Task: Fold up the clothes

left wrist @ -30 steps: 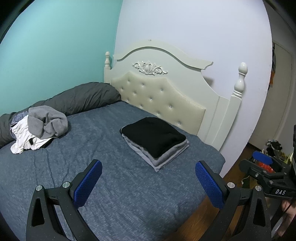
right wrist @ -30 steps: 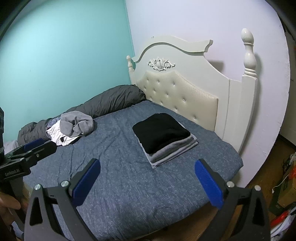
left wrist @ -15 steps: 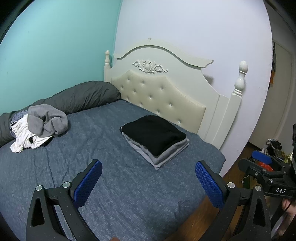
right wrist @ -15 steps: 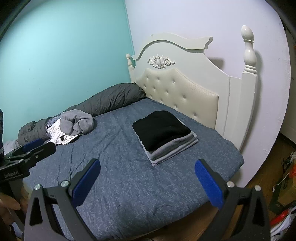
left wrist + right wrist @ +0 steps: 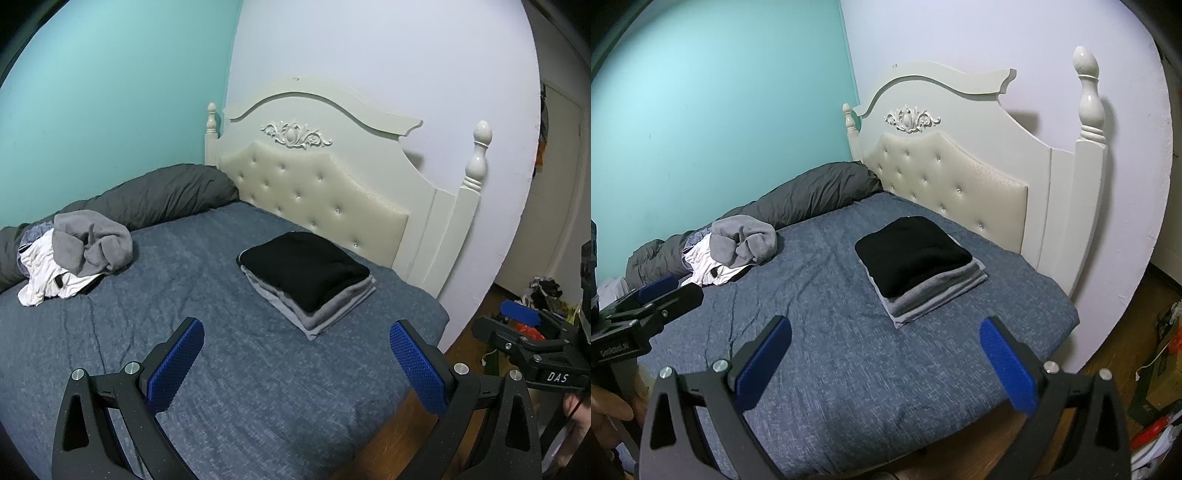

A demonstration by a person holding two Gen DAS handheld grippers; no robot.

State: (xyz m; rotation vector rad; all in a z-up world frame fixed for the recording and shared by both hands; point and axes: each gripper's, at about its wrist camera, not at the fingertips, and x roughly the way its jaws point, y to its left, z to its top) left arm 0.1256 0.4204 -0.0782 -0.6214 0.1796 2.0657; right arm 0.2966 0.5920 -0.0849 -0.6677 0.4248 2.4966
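A neat stack of folded clothes, black on top of grey layers, lies on the blue bed near the headboard. A loose heap of grey and white clothes sits at the bed's far left. My left gripper hangs open over the bed's near part, nothing between its blue pads. My right gripper is open too, empty, above the bed's near edge. Each gripper shows at the edge of the other's view, the right gripper and the left gripper.
A dark grey rolled duvet runs along the teal wall. A cream tufted headboard with posts stands behind the stack. Wooden floor and clutter lie to the right of the bed. A hand shows at lower left.
Both grippers have drifted slightly back from the bed, so the bed and stack sit a little lower and farther in view. Both stay open and empty.
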